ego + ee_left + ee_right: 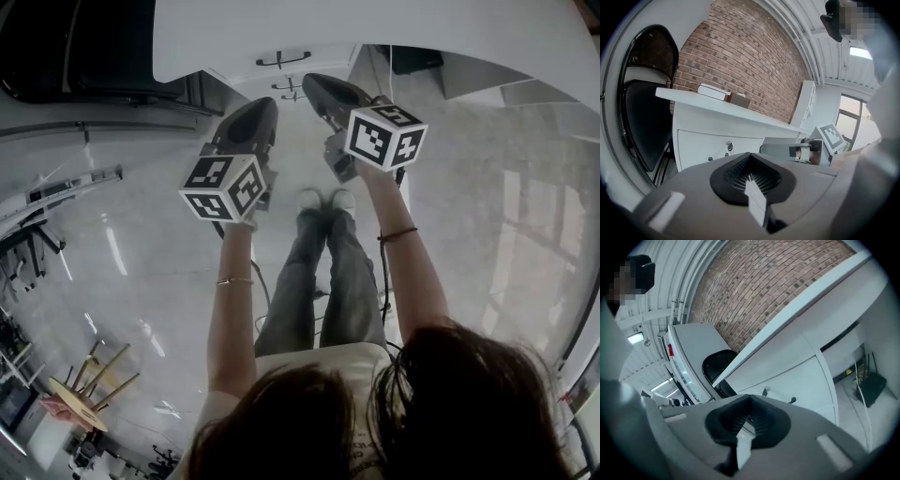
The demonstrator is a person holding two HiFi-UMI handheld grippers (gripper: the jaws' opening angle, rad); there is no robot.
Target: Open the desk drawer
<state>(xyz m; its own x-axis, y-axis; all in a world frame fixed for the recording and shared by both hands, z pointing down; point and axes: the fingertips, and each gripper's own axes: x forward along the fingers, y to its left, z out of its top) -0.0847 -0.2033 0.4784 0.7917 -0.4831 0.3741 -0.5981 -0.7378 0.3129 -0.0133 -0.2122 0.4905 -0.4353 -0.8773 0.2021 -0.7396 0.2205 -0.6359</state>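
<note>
The white desk (pixel 394 28) stands ahead of me, its stacked drawer fronts carrying black handles (pixel 283 59). In the head view both grippers hang side by side in front of those drawers, apart from them. My left gripper (pixel 265 103) is shut and holds nothing. My right gripper (pixel 311 81) is also shut and empty, slightly nearer the handles. The left gripper view shows its closed jaws (pixel 750 157) below the top drawer front (pixel 708 143), which has a small lock (pixel 728 146). The right gripper view shows closed jaws (pixel 749 399) under a drawer handle (pixel 792 401).
A black chair (pixel 84 56) is tucked at the desk's left. Books (pixel 715 91) and a brown box (pixel 739 100) lie on the desktop. A wooden stool (pixel 80 389) stands behind at the left. A black box with cables (pixel 872 383) sits on the floor under the desk.
</note>
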